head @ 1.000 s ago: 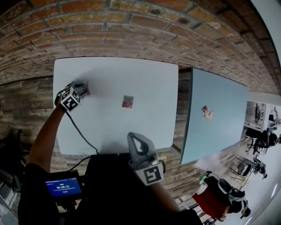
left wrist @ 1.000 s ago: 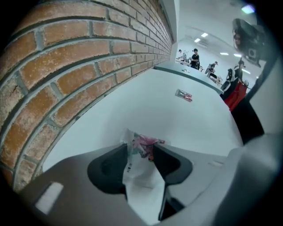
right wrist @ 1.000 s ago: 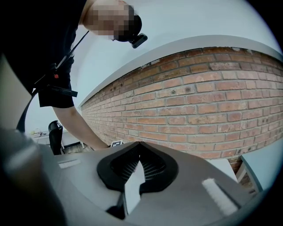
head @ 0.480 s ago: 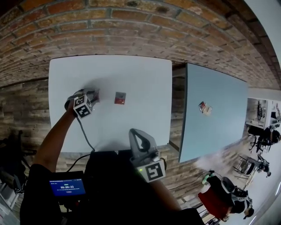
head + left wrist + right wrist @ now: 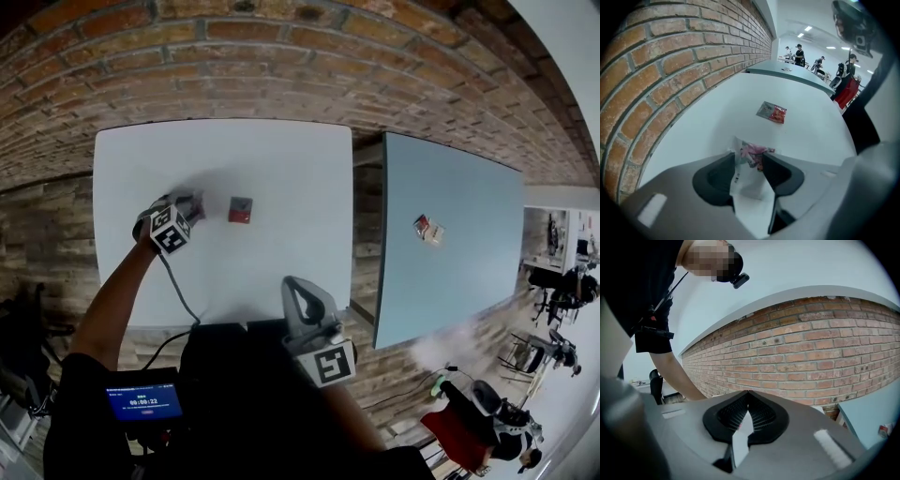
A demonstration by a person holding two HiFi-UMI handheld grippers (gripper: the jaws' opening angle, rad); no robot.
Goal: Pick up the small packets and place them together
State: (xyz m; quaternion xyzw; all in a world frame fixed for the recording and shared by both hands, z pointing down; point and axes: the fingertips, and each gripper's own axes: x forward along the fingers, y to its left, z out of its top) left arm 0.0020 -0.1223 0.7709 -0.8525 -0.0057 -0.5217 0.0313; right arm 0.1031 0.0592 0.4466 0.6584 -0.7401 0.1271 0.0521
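Note:
My left gripper (image 5: 748, 158) is shut on a small white packet with pink print (image 5: 753, 151), held just above the white table (image 5: 281, 159). In the head view the left gripper (image 5: 190, 204) sits at the table's left half. A red and grey packet (image 5: 240, 210) lies a short way to its right, and it lies on the table ahead of the jaws (image 5: 772, 112) in the left gripper view. My right gripper (image 5: 292, 291) hangs off the table's near edge, by my body. Its jaws (image 5: 748, 393) are shut with nothing between them.
A brick wall (image 5: 281, 66) runs along the far side of the table. A light-blue table (image 5: 450, 272) stands to the right across a gap, with small packets (image 5: 427, 229) on it. People and chairs (image 5: 487, 412) are at the far right.
My left gripper has carried its packet to the right, closer to the red packet on the table. The right gripper has stayed by the near edge.

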